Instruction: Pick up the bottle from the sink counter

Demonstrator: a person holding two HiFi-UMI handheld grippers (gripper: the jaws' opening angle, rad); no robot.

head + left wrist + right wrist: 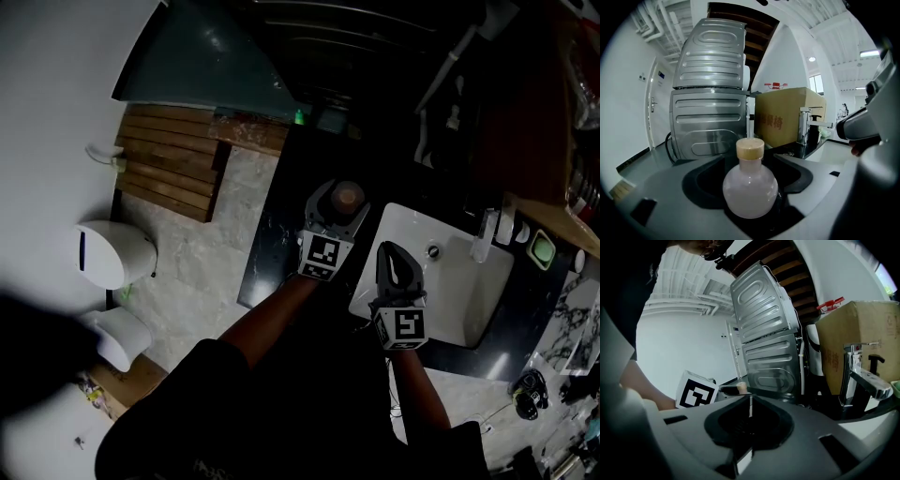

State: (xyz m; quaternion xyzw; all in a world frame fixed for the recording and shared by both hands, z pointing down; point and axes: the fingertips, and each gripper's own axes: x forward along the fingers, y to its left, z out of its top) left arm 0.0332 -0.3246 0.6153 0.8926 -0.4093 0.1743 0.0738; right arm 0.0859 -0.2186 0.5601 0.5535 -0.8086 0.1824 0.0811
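Bottle (750, 190) centred between left gripper (339, 208) jaws | jaws wide, pads not touching it | close evenly on round belly below cap (750, 149), lift straight | right gripper (392, 261) closed, empty

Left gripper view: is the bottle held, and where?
Not held: the bottle stands between the left gripper's open jaws, gaps either side of its belly. Right gripper shut, empty.

The bottle (750, 190) is a small flask with a round, frosted, pale pinkish belly and a short neck, closed by a tan, wooden-looking cap. It stands upright on the dark surface (278, 234), between the spread jaws of the left hand-held gripper (753, 159).
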